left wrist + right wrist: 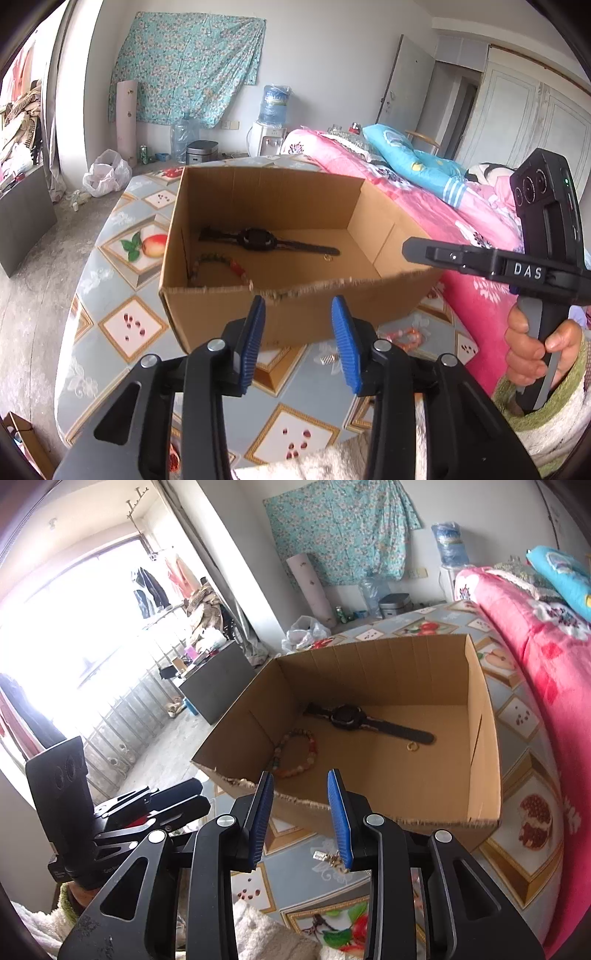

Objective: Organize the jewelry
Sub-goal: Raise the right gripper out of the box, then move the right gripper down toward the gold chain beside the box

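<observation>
Since the open brown cardboard box [369,716] already holds a black wristwatch [365,722], a multicoloured bead bracelet [295,753] and a small gold ring [412,746], sorting looks partly done. Still outside, near its torn front wall: an orange bead piece [402,338] and a small silver-gold trinket [327,856]. The box sits on a fruit-patterned desk [122,325] beside a pink bed [476,295]. Left gripper [299,339] and right gripper [301,812]: jaws apart, empty.
</observation>
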The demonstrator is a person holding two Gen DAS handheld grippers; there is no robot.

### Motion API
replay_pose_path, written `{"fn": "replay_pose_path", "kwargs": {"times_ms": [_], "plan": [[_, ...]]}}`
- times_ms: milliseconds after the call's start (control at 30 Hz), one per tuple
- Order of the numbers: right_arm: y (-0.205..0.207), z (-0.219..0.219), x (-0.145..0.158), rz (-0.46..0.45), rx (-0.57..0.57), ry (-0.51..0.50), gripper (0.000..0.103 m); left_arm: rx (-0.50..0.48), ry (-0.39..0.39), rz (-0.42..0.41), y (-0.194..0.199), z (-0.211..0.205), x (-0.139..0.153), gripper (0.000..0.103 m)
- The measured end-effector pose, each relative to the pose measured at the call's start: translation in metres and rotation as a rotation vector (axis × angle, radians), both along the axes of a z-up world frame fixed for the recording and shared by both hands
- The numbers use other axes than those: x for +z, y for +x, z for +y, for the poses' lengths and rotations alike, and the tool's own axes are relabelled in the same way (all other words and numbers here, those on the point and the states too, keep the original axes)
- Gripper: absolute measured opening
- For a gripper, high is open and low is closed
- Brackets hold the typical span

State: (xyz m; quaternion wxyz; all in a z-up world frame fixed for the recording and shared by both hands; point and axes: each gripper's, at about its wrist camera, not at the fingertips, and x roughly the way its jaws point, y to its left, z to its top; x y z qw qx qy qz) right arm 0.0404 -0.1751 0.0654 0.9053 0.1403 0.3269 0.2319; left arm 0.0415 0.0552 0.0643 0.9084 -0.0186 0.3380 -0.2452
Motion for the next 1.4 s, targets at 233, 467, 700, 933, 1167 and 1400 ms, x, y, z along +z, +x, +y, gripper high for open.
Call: {"fn": "replay_pose_path", "kwargs": {"times_ms": [233,467,700,933,1167,1400], "plan": [[-0.015,-0.005,-0.008,0.015,0.016,0.045,0.03,-0.018,-0.014,0.009,-0.01,-0.002,-0.007,0.042],[-0.026,-0.005,-0.013,0.017,0.029,0.063,0.03,-0.031,-0.011,0.01,-0.011,-0.006,-0.01,0.045],[-0.028,-0.005,-0.015,0.021,0.033,0.067,0.03,-0.037,-0.01,0.009,-0.012,-0.008,-0.011,0.048],[-0.031,-0.002,-0.019,0.019,0.048,0.059,0.03,-0.054,0.005,0.011,-0.015,-0.011,-0.017,0.049],[-0.045,-0.013,-0.029,0.017,0.014,0.018,0.03,-0.086,0.043,0.027,-0.018,-0.021,-0.031,0.053],[-0.056,-0.056,-0.052,0.082,-0.097,-0.013,0.027,-0.102,0.072,0.062,-0.022,-0.032,-0.058,0.053]]}}
